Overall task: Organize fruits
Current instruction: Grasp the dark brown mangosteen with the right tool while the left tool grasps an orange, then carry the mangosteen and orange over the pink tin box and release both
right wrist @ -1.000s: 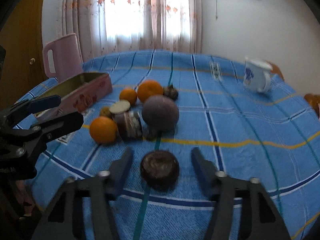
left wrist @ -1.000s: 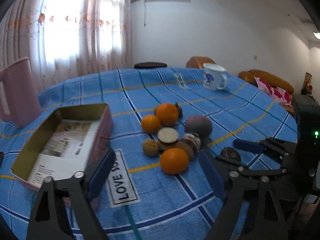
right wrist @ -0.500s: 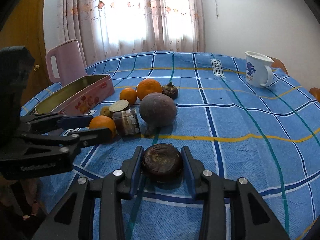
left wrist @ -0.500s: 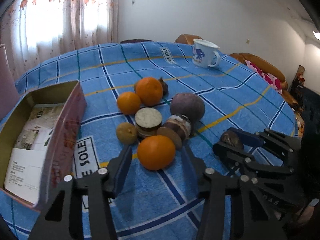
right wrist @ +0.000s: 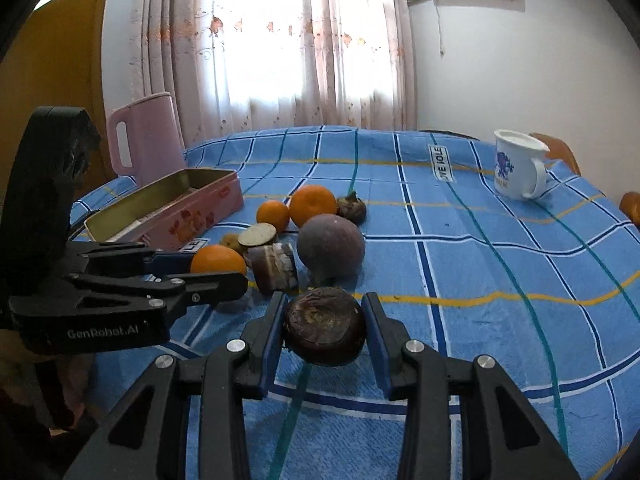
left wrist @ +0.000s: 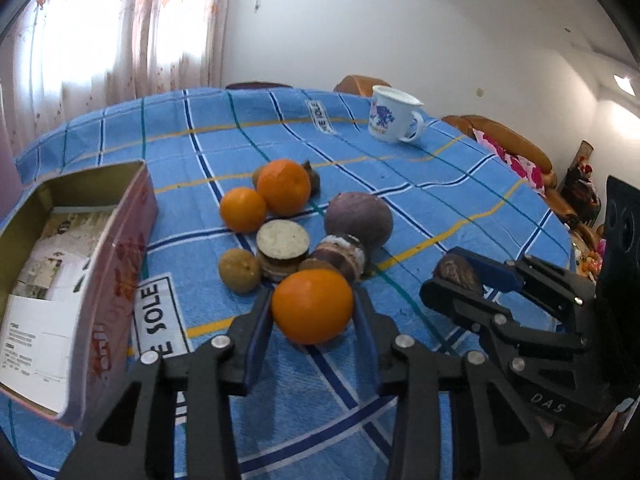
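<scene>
My left gripper is shut on the nearest orange of the fruit pile on the blue checked tablecloth. My right gripper is shut on a dark brown round fruit, held just above the cloth; it also shows in the left wrist view. Behind lie two more oranges, a large purple fruit, cut brown pieces and a small tan fruit. An open pink tin box stands to the left of the pile.
A white mug with a blue print stands at the far right of the table. A pink jug stands behind the tin box. Chairs and a sofa lie beyond the table edge.
My left gripper moved forward and closed on the front orange. My right gripper closed on the dark brown fruit and raised it a little.
</scene>
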A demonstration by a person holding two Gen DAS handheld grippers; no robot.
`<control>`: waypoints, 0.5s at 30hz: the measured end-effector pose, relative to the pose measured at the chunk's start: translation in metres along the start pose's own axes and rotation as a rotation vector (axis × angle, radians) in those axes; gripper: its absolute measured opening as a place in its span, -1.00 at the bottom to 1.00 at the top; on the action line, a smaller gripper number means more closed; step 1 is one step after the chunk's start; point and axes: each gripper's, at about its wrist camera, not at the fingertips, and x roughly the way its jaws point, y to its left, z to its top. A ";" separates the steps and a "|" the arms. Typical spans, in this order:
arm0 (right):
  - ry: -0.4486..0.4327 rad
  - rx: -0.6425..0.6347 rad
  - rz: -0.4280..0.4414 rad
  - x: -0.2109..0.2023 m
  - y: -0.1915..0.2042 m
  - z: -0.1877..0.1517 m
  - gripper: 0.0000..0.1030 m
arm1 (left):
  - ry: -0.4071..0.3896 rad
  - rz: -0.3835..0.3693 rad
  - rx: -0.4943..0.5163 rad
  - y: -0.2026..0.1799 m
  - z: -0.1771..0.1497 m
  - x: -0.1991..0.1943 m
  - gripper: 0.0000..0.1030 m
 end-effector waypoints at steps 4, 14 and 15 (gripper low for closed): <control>-0.014 0.002 0.002 -0.002 0.001 0.001 -0.22 | -0.040 0.013 -0.008 0.003 -0.002 -0.009 -0.20; -0.101 -0.025 0.019 -0.015 0.011 0.015 -0.22 | -0.127 0.043 -0.020 0.010 -0.002 -0.029 -0.20; -0.101 -0.025 0.019 -0.015 0.011 0.015 -0.22 | -0.140 0.049 -0.017 0.010 -0.001 -0.033 -0.20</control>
